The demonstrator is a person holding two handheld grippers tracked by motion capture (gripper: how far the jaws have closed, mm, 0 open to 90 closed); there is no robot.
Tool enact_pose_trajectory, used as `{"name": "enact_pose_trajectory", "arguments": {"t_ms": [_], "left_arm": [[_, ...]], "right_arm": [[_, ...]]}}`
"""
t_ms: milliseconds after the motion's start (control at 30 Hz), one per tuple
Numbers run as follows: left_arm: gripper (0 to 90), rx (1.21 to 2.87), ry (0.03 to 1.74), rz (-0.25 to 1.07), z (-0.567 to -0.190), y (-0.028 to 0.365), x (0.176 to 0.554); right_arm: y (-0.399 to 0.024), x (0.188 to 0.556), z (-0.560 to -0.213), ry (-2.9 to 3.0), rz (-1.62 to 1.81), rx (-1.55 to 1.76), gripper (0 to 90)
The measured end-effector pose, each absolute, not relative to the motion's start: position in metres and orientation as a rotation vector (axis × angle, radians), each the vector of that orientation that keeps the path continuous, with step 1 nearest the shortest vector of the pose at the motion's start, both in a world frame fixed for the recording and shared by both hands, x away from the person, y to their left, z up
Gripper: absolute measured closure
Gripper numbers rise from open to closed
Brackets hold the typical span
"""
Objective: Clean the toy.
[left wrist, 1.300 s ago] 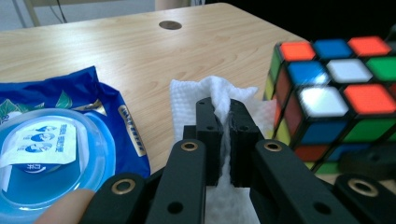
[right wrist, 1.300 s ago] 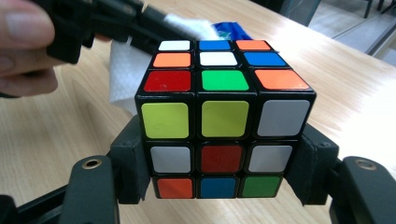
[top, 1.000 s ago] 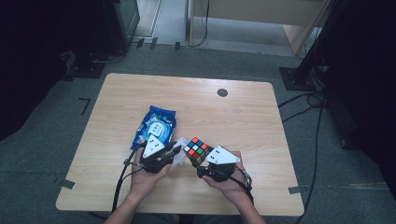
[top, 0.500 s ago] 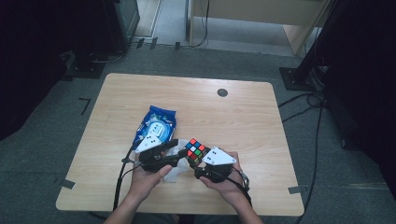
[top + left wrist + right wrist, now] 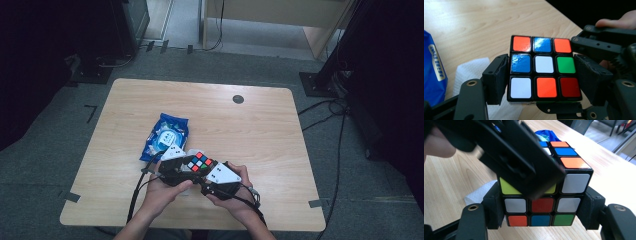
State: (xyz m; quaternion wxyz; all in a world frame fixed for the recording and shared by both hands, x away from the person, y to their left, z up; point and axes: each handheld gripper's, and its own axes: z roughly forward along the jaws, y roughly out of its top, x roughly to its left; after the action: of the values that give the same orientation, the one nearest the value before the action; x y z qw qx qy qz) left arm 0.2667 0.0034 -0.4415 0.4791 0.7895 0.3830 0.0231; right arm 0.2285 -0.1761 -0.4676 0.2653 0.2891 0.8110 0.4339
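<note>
While the right gripper (image 5: 541,220) clamps the puzzle cube (image 5: 199,163) at lower centre of the high view, the left gripper (image 5: 544,82) has just been opening, its jaws loose around the cube. Both hover over a white tissue (image 5: 471,70), beside a blue packet (image 5: 166,135) on the wooden table (image 5: 260,125).

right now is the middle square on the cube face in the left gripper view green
No, the middle square of that face on the cube is white; the green square sits beside it, toward the right.
</note>
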Motion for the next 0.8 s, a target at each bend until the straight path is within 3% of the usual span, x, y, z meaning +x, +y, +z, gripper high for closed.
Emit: {"name": "enact_pose_trajectory", "arguments": {"t_ms": [333, 500, 600, 700, 800], "left_arm": [[33.7, 1.946, 0.937, 0.054, -0.443, 0.005, 0.268], [33.8, 1.829, 0.932, 0.046, -0.438, 0.02, 0.271], [33.8, 1.759, 0.881, 0.056, -0.432, 0.03, 0.271], [33.8, 1.755, 0.829, 0.078, -0.43, 0.032, 0.268], [33.7, 1.764, 0.801, 0.086, -0.432, 0.031, 0.267]], "right_arm": [[-0.172, 0.226, -0.469, 2.164, 1.173, 0.728, 34.4], [-0.178, 0.23, -0.472, 2.179, 1.191, 0.752, 31.6], [-0.185, 0.235, -0.478, 2.173, 1.184, 0.828, 34.7], [-0.19, 0.241, -0.479, 2.137, 1.188, 0.914, 47.0], [-0.206, 0.247, -0.476, 2.11, 1.354, 1.077, 76.6]]}}
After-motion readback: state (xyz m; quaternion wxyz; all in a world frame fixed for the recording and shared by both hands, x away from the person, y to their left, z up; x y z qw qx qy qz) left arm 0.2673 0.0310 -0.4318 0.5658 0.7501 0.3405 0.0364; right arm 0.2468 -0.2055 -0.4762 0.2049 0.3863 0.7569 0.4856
